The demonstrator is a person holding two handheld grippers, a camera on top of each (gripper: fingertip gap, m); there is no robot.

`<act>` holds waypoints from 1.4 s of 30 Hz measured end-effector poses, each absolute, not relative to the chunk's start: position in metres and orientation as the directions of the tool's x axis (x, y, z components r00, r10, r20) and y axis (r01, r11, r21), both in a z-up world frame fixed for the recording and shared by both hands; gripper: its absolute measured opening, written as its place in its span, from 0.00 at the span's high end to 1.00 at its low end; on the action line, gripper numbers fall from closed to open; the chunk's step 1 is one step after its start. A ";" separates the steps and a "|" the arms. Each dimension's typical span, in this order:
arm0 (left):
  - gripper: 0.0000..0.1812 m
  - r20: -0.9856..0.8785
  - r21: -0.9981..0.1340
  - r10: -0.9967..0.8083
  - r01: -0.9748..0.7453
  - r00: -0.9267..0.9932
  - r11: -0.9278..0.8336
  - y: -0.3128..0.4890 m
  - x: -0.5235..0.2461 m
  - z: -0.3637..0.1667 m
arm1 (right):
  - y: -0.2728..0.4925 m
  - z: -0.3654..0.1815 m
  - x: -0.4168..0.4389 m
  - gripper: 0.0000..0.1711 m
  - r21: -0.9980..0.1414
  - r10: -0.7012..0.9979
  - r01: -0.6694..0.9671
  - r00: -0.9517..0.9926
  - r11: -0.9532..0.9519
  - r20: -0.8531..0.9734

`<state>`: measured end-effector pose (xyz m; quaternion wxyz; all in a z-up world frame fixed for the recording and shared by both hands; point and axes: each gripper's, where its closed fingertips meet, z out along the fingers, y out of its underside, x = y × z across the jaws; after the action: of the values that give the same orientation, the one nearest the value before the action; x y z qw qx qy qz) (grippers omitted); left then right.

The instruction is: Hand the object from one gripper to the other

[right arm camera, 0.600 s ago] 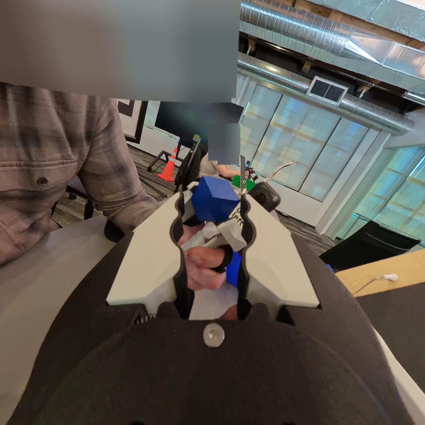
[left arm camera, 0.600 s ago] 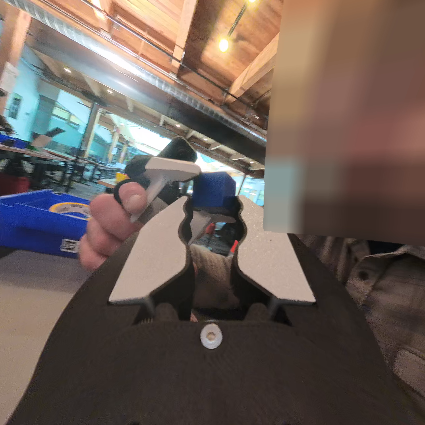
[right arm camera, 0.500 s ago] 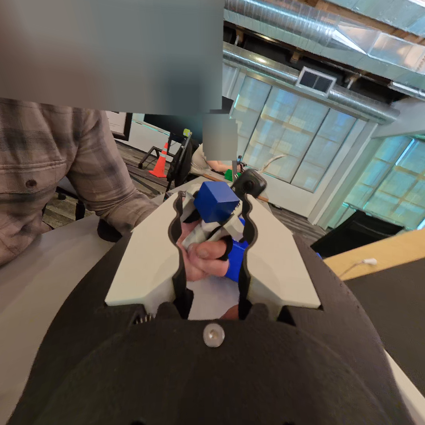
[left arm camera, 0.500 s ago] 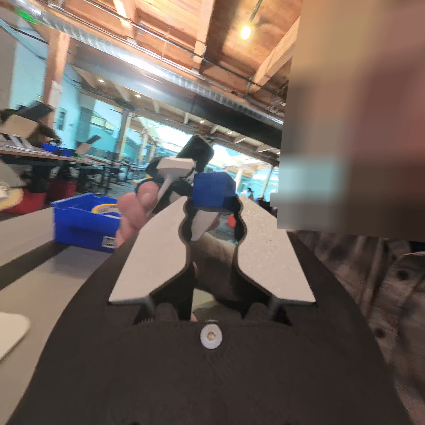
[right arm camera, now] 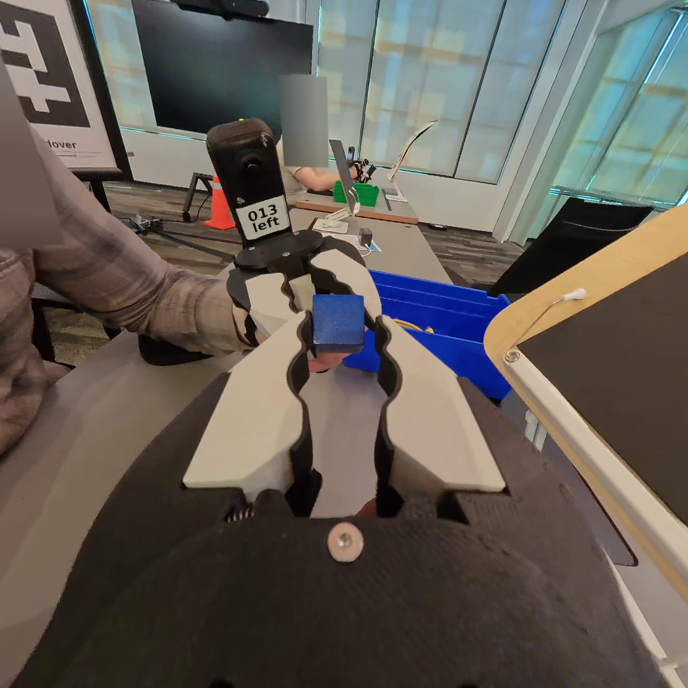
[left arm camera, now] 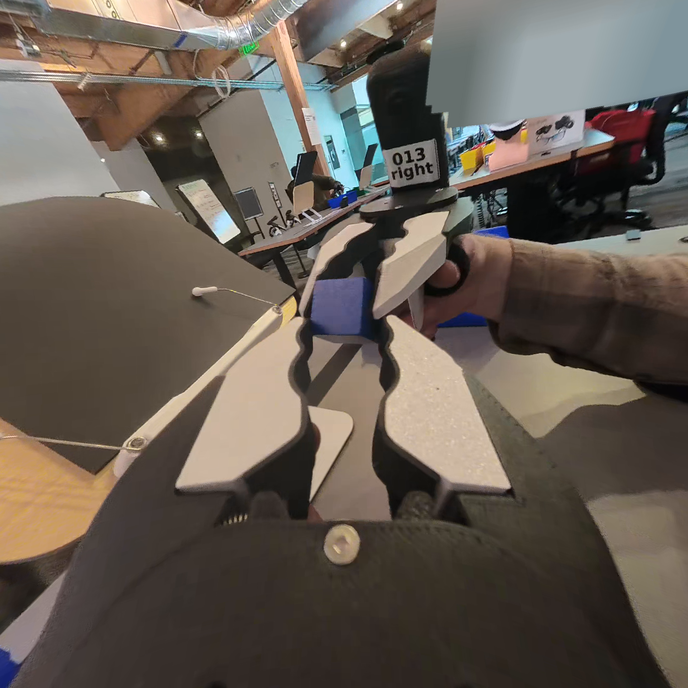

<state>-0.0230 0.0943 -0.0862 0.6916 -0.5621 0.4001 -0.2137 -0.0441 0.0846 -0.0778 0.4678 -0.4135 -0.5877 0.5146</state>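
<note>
A blue cube [left arm camera: 342,305] sits between the fingertips of both grippers, above the table. In the left wrist view my left gripper [left arm camera: 344,327] is shut on its lower part. The right gripper comes in from above, its white fingers [left arm camera: 409,268] pressed on the cube's two sides. In the right wrist view my right gripper [right arm camera: 340,322] holds the cube [right arm camera: 338,320] at its tips. A thin gap shows beside the right pad. The left gripper's fingers [right arm camera: 264,301] reach in from behind, partly hidden by the cube.
A blue bin [right arm camera: 439,320] stands on the grey table [right arm camera: 111,391] just behind the cube. A black board with a tan rim [right arm camera: 595,335] stands close on the right; it is at the left in the left wrist view [left arm camera: 111,298]. A white card [left arm camera: 331,439] lies below. The person's sleeves [left arm camera: 595,305] hold the grippers. Both grippers' tips are close together, under 4 cm apart.
Both grippers have tilted down from facing the ceiling to table level with the cube between them. The right jaws have narrowed onto the cube. The left jaws keep the same width.
</note>
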 end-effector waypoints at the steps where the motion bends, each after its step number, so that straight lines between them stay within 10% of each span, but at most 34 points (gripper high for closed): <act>1: 0.81 -0.324 -0.945 -0.736 -0.164 0.594 0.283 0.095 -0.023 -0.086 | 0.085 -0.078 -0.044 0.83 -0.991 0.967 0.011 -0.221 0.133 0.127; 14: 0.69 -0.375 -0.926 -0.708 -0.206 0.598 0.317 0.094 -0.028 -0.076 | 0.099 -0.059 -0.031 0.86 -0.980 0.974 -0.020 -0.111 0.198 0.199; 22: 0.78 -0.457 -0.888 -0.609 -0.297 0.648 0.351 0.106 -0.044 -0.074 | 0.210 -0.037 0.091 0.86 -0.935 0.785 0.250 0.511 0.253 0.349; 31: 0.82 -0.487 -0.872 -0.567 -0.336 0.665 0.356 0.113 -0.050 -0.075 | 0.283 -0.124 0.277 0.85 -0.833 0.438 0.486 0.830 -0.266 0.344; 42: 0.83 -0.565 -0.824 -0.543 -0.446 0.621 0.349 0.118 -0.043 -0.096 | 0.284 -0.229 0.298 0.85 -0.607 0.532 0.579 0.798 -0.544 0.284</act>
<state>-0.0428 0.1182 -0.0956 0.6972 -0.5694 0.4340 -0.0349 0.2980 0.2838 -0.2293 0.3574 -0.8781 -0.3163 -0.0329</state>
